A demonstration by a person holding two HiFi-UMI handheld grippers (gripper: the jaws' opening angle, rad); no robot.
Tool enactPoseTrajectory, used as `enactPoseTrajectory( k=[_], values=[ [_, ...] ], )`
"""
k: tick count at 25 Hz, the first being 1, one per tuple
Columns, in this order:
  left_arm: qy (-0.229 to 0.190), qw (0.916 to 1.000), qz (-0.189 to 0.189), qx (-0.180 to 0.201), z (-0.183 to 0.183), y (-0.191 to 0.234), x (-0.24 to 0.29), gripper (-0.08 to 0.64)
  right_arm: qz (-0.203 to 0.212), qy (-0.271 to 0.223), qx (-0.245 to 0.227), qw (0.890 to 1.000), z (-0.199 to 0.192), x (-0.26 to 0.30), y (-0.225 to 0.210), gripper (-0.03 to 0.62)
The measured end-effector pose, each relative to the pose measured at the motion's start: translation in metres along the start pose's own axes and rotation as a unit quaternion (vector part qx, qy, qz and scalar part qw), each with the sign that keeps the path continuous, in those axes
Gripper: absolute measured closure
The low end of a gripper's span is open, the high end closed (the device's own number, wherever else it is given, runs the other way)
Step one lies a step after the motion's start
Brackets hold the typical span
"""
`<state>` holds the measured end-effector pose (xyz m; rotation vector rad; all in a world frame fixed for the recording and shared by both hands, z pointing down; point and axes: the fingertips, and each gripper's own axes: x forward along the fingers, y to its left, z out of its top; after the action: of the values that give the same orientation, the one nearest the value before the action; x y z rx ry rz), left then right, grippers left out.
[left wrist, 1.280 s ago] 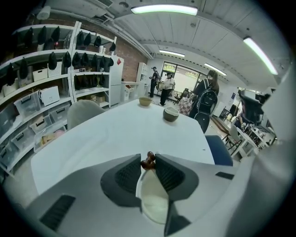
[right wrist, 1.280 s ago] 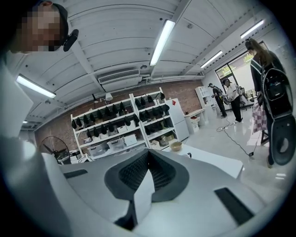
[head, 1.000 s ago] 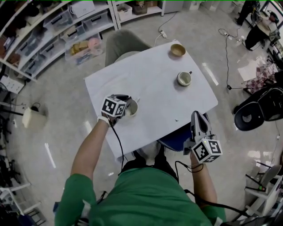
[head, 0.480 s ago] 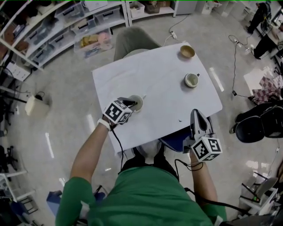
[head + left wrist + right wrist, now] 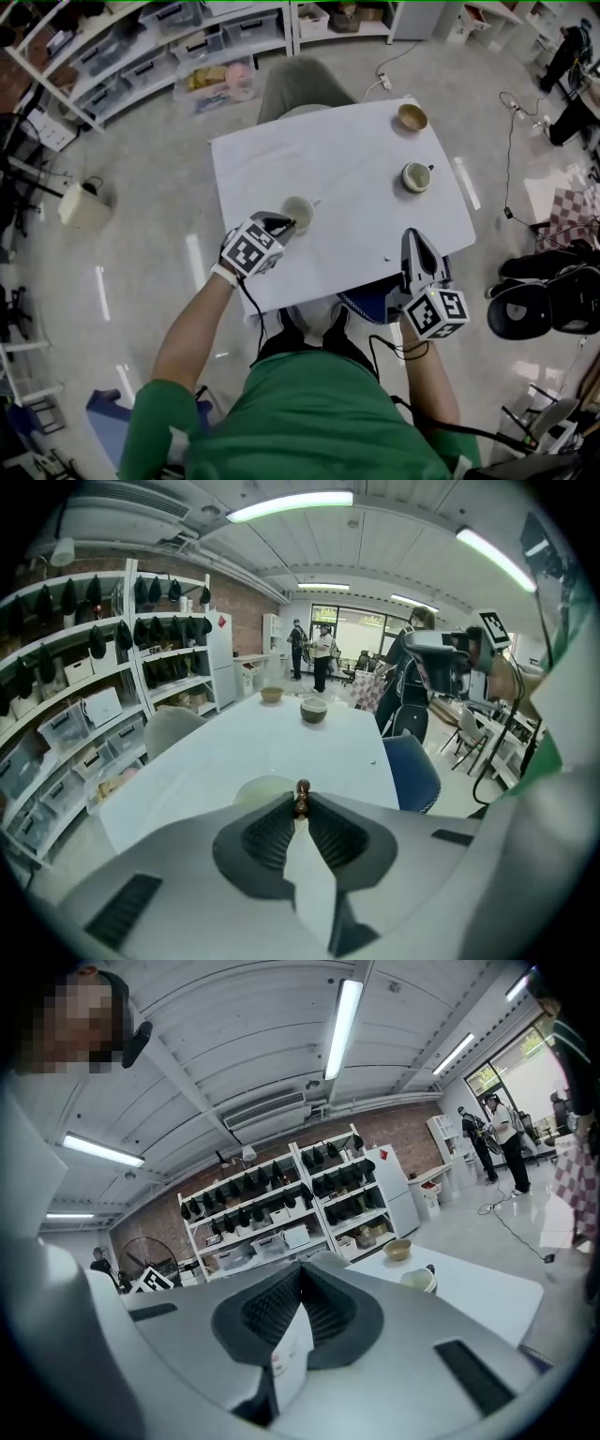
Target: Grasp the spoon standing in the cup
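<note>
L gripper (image 5: 300,803): jaws have just been closing, now pinched on dark knob end of spoon (image 5: 301,787), at near rim of cup (image 5: 298,214); rest of spoon hidden. Cup sits near-left on tabletop (image 5: 328,159). R gripper (image 5: 302,1269): jaws closed, nothing betw. them, off tabletop's near-right edge.

The white table (image 5: 347,178) carries three vessels — a pale cup (image 5: 298,212), a mug (image 5: 416,176), a tan bowl (image 5: 412,117).
</note>
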<state>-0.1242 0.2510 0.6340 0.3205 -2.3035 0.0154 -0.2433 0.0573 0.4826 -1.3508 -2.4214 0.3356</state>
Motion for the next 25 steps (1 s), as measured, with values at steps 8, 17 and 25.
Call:
enactPoseTrajectory(
  k=[8,17,25],
  values=[
    [-0.082,0.9955,0.026,-0.039,0.024,0.002,-0.039,0.502,0.022,0.006,-0.009,1.000,0.010,0.007,0.020,0.569],
    [-0.195,0.9722,0.039,-0.123,0.060,0.015,-0.096,0.502,0.053,0.009,-0.045,0.998,0.030,0.019,0.047,0.570],
    [-0.295,0.9371,0.065,-0.175,0.095,0.017,-0.170,0.502,0.096,-0.002,-0.099,0.990,0.060,0.026,0.090,0.569]
  ],
)
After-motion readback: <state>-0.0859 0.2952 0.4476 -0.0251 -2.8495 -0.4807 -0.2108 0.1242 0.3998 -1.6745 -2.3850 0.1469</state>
